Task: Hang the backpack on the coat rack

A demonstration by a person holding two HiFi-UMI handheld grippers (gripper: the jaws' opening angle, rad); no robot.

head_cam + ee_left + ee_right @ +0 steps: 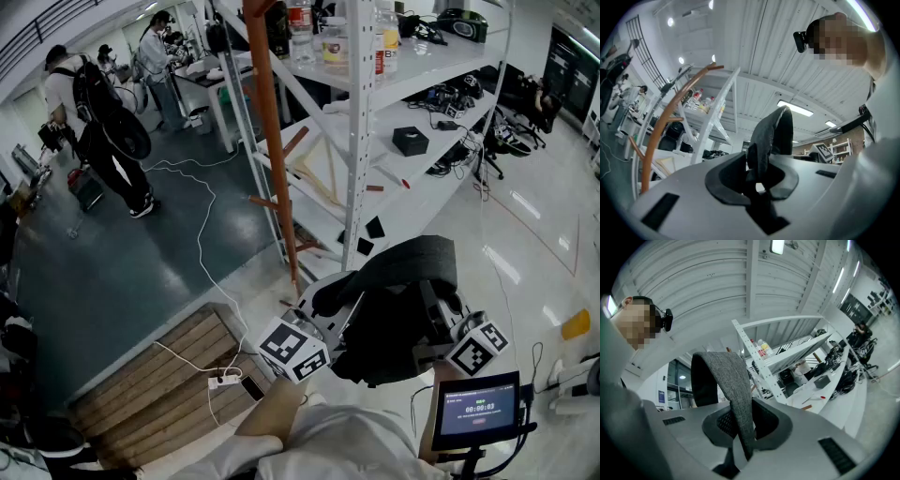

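Note:
I hold the dark backpack (389, 333) low in front of me by its grey strap (412, 258), which arches between both grippers. My left gripper (323, 302) is shut on one end of the strap (771, 133), whose dark side faces the left gripper view. My right gripper (442, 317) is shut on the other end of the strap (730, 383), where the grey weave shows. The coat rack (270, 141) is a brown pole with short pegs, just ahead and left of the backpack. In the left gripper view the coat rack (663, 129) curves up at the left.
White metal shelving (361, 141) with bottles, tools and cables stands right behind the rack. A wooden pallet (155, 380) and a power strip (225, 379) with white cable lie at lower left. People (94, 112) stand at far left. A timer screen (476, 408) sits at lower right.

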